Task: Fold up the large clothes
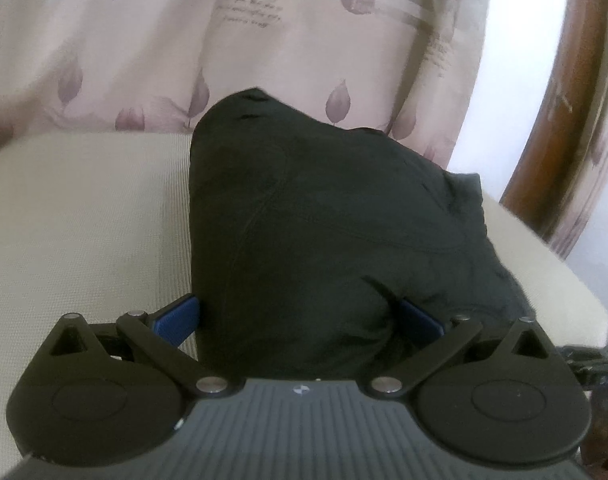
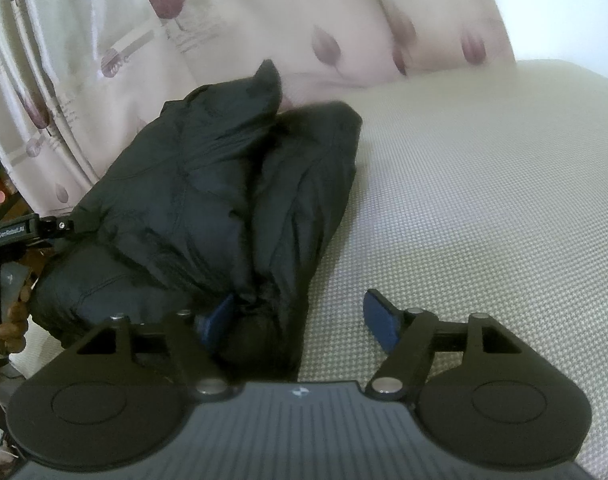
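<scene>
Right now my left gripper (image 1: 299,320) has a bulky fold of the black jacket (image 1: 328,220) bunched between its blue pads, one pad against each side of the cloth, so it is holding the jacket. My right gripper (image 2: 299,320) stands wide: its left pad is buried against a rolled fold of the jacket (image 2: 207,200), while its right pad sits clear of the cloth over the bare cushion (image 2: 484,200), so nothing is clamped there. The jacket is folded into a thick, lumpy bundle on the cream woven cushion, pushed toward the cushion's back edge where it meets the curtain (image 1: 263,40) printed with purple leaves, and lying toward one side edge. At the left of the right wrist view, the other gripper's black body touches the jacket's side.
</scene>
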Demonstrator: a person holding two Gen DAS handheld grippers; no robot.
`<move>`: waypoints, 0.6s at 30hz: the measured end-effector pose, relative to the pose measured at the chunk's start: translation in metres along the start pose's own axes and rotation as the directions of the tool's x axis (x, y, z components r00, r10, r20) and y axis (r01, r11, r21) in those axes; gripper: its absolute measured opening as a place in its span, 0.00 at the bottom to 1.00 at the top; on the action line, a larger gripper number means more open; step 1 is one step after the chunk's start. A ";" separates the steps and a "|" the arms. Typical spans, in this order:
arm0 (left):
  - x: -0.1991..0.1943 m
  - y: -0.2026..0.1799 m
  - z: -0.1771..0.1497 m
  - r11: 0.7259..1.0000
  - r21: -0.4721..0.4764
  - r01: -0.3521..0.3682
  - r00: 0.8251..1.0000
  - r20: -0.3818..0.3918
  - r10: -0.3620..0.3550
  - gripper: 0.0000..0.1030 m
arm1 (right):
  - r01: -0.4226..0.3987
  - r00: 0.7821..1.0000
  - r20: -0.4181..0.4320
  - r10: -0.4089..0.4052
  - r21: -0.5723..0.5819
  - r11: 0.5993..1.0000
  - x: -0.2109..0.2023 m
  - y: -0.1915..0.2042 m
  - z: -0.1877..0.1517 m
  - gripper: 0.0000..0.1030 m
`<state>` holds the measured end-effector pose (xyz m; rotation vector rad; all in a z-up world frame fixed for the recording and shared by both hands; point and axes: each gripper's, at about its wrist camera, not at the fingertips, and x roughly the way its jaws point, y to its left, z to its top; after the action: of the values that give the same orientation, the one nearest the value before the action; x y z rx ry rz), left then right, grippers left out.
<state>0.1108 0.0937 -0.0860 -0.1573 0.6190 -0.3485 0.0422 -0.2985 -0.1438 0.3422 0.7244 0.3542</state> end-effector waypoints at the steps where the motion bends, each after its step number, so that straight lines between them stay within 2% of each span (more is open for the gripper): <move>1: 0.001 0.005 -0.001 0.999 -0.028 0.019 1.000 -0.007 -0.019 1.00 | -0.002 1.000 -0.002 0.002 0.002 1.000 0.000 -0.001 0.001 0.71; 5: 0.004 0.018 -0.003 0.993 -0.099 0.062 0.998 -0.022 -0.064 1.00 | -0.011 1.000 -0.007 0.011 0.014 1.000 0.001 -0.003 0.002 0.73; 10: 0.004 0.020 -0.007 0.993 -0.091 0.077 0.996 -0.031 -0.080 1.00 | -0.019 1.000 -0.010 0.019 0.019 1.000 0.002 -0.008 0.007 0.78; 18: 0.005 0.019 -0.013 0.993 -0.072 0.089 0.994 -0.048 -0.093 1.00 | -0.099 0.995 -0.013 0.100 0.069 0.993 0.012 -0.015 0.021 0.79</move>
<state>0.1119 0.1093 -0.1040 -0.2443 0.6768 -0.4205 0.0686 -0.3104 -0.1424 0.4416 0.7382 0.4272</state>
